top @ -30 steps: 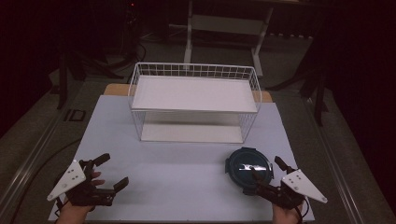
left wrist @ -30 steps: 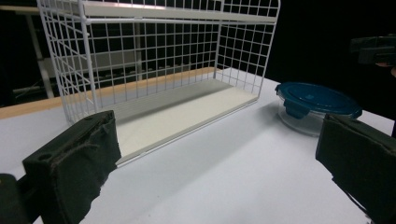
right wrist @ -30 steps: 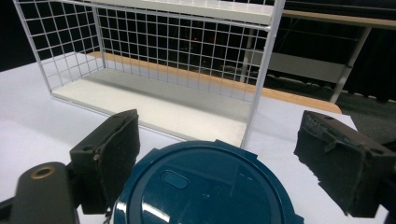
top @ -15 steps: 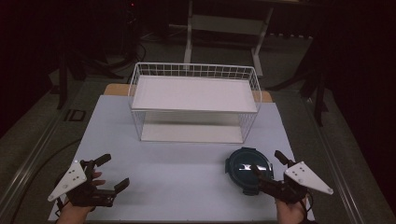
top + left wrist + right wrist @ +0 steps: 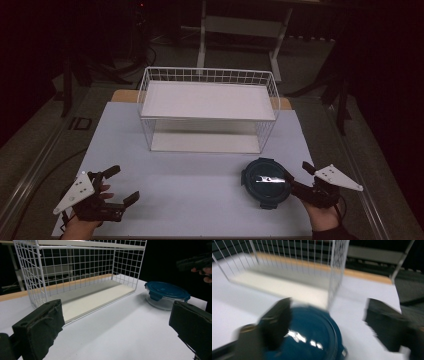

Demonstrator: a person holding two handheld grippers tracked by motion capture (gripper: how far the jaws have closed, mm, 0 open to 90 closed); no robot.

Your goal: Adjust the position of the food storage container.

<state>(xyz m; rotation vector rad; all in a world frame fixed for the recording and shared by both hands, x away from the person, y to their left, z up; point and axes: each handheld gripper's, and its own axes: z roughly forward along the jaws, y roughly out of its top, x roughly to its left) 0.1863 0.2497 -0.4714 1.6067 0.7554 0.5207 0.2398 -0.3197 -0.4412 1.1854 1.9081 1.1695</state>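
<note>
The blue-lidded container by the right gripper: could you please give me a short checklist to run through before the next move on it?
1. Container upright on the table, lid seated: ok.
2. Right gripper lined up with the container: ok; its jaws have just been closing, one over the lid edge, the other outside it.
3. Pads pressing on the container: cannot tell; the right gripper view is blurred.
4. Left gripper out of the way: ok, open and apart from the container.
5. Wire rack clear of the container: ok, a gap of table lies between them.
6. Lower rack shelf free: ok.
</note>
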